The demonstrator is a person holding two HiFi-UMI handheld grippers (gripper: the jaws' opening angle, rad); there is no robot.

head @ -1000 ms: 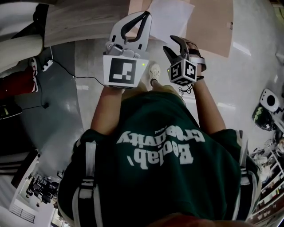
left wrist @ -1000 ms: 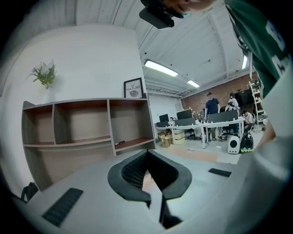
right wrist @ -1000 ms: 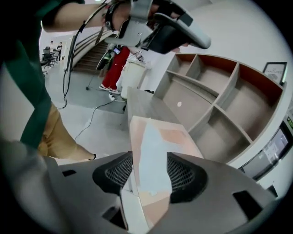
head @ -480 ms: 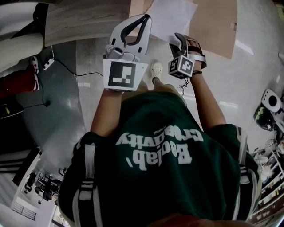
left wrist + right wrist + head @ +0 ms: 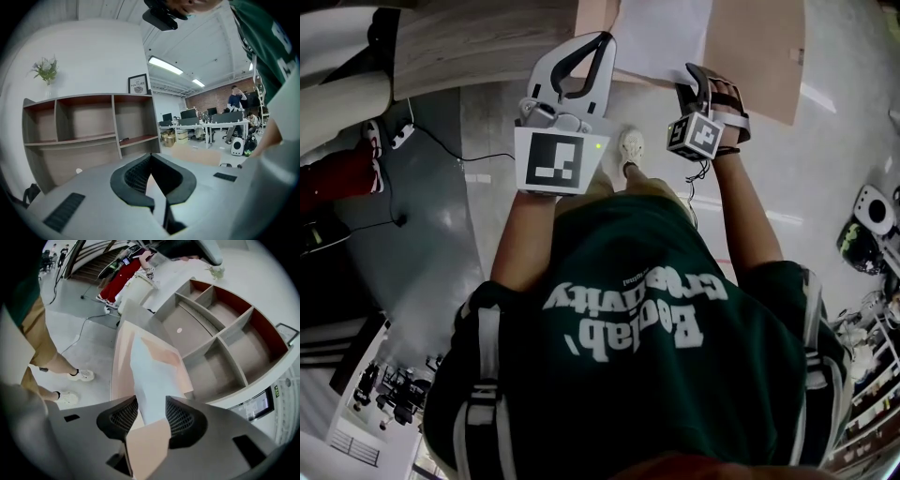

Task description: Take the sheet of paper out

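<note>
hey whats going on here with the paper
A person holds a hand-held gripper in each hand. The right hand-held gripper is at a white sheet of paper lying on a tan folder; its jaws are closing with the sheet between them, not yet pinching. The left hand-held gripper is shut and empty.

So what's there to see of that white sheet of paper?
The sheet of paper is plain white, thin and flat, with no print I can make out. It lies on a pale tan board that shows on both sides of it. Its near end runs between the right gripper's fingers, which are closing but don't yet seem to press on it.
</note>
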